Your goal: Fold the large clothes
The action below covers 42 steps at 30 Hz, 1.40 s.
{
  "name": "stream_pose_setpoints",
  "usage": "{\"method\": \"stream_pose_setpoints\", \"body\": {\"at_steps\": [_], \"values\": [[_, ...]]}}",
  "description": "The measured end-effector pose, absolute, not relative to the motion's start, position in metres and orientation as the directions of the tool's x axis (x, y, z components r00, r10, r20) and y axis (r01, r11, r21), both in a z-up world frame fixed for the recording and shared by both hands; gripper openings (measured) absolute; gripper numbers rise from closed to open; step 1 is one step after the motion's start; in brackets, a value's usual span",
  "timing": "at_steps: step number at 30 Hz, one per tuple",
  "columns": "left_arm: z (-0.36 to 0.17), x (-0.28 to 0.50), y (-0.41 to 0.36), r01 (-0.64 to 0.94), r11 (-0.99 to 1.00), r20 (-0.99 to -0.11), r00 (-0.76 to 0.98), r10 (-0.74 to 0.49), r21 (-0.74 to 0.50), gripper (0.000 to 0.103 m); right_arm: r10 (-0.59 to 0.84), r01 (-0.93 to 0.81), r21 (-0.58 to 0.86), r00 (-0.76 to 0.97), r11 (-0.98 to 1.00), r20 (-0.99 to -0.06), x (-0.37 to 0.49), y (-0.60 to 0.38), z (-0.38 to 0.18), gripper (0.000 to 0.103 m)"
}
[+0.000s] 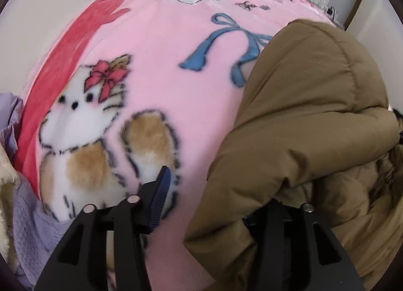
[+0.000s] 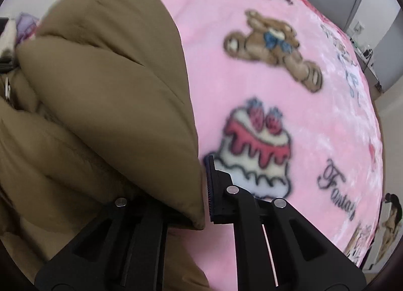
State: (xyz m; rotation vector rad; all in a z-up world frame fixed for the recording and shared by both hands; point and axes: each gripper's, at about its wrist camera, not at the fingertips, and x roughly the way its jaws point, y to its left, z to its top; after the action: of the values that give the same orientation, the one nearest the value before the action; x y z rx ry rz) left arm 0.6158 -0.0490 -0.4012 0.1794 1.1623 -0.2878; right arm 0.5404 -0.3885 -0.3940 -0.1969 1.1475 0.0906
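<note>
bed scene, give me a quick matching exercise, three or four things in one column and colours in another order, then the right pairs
Things:
1. puffy jacket
2. blanket
3. ribbon print
4. towel

Colours:
A. blue
B. lilac
C. olive brown
D. pink

Pairs: 1-C, 2-D, 3-A, 4-B

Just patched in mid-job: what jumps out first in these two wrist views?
The bright pink cartoon blanket fills both views, with a cat print in the left view and a cake and teddy bear in the right. A bulky brown padded jacket lies heaped on it, between the two grippers, its edge in the jaws of each.
</note>
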Motion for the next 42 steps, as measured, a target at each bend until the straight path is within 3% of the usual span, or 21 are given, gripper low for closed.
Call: {"method": "stream_pose_setpoints", "body": {"at_steps": [4,6,7,9,11,12,14,16,18,20,23,27,30,34,38,40,42], "values": [[-0.401,0.619,-0.056,0.329,0.941,-0.92,0.387,-0.066,0.072,0.061,-0.001,-0.085,-0.036,0.383,0.996,-0.924,0.551,-0.407,-0.396,0.023],[-0.389,0.61,-0.056,0.347,0.928,-0.893,0.448,-0.039,0.134,0.069,-0.036,-0.076,-0.075,0.421,0.994,-0.906,0.544,-0.408,-0.384,0.042],[-0.381,0.606,-0.053,0.367,0.919,-0.877,0.477,-0.051,0.146,0.07,-0.026,-0.075,-0.066,0.441,0.995,-0.897,0.537,-0.409,-0.377,0.042],[-0.358,0.587,-0.04,0.39,0.909,-0.837,0.539,-0.095,0.148,0.084,0.071,-0.091,0.029,0.51,0.995,-0.857,0.518,-0.418,-0.354,0.048],[-0.34,0.57,-0.028,0.394,0.909,-0.803,0.58,-0.133,0.133,0.089,0.15,-0.089,0.12,0.592,0.989,-0.792,0.492,-0.43,-0.328,0.063],[-0.328,0.559,-0.018,0.382,0.915,-0.778,0.611,-0.147,0.127,0.09,0.147,-0.068,0.135,0.637,0.989,-0.757,0.477,-0.435,-0.316,0.066],[-0.311,0.54,-0.008,0.335,0.935,-0.73,0.667,-0.149,0.115,0.09,0.163,-0.056,0.175,0.706,0.983,-0.69,0.451,-0.437,-0.297,0.06],[-0.291,0.515,-0.004,0.329,0.944,-0.667,0.709,-0.229,0.025,0.09,0.226,-0.112,0.213,0.734,0.971,-0.64,0.437,-0.43,-0.288,0.045],[-0.285,0.503,-0.021,0.39,0.921,-0.662,0.692,-0.29,0.004,0.09,0.314,-0.222,0.223,0.691,0.949,-0.652,0.438,-0.405,-0.288,0.024],[-0.294,0.497,-0.046,0.444,0.896,-0.694,0.655,-0.299,0.033,0.09,0.331,-0.3,0.17,0.642,0.939,-0.692,0.446,-0.377,-0.296,0.019],[-0.327,0.509,-0.078,0.442,0.891,-0.767,0.606,-0.209,0.107,0.09,0.25,-0.344,0.054,0.558,0.938,-0.792,0.469,-0.339,-0.324,0.019],[-0.346,0.55,-0.078,0.342,0.939,-0.822,0.545,-0.163,0.04,0.09,0.148,-0.237,0.021,0.53,0.971,-0.835,0.499,-0.338,-0.348,0.018],[-0.36,0.573,-0.077,0.281,0.948,-0.826,0.562,-0.036,0.151,0.09,0.082,-0.168,0.0,0.483,0.986,-0.872,0.524,-0.345,-0.365,0.018],[-0.382,0.586,-0.07,0.298,0.953,-0.875,0.476,-0.09,0.064,0.09,0.147,-0.108,0.117,0.334,0.987,-0.931,0.553,-0.36,-0.396,0.017],[-0.382,0.582,-0.068,0.294,0.953,-0.867,0.49,-0.088,0.069,0.09,0.164,-0.138,0.123,0.354,0.983,-0.921,0.552,-0.365,-0.389,0.02],[-0.367,0.567,-0.062,0.306,0.951,-0.845,0.52,-0.127,0.045,0.09,0.193,-0.18,0.129,0.403,0.975,-0.895,0.538,-0.369,-0.373,0.031],[-0.347,0.548,-0.052,0.359,0.933,-0.813,0.54,-0.218,-0.012,0.09,0.299,-0.237,0.206,0.477,0.949,-0.827,0.517,-0.381,-0.343,0.055]]}}
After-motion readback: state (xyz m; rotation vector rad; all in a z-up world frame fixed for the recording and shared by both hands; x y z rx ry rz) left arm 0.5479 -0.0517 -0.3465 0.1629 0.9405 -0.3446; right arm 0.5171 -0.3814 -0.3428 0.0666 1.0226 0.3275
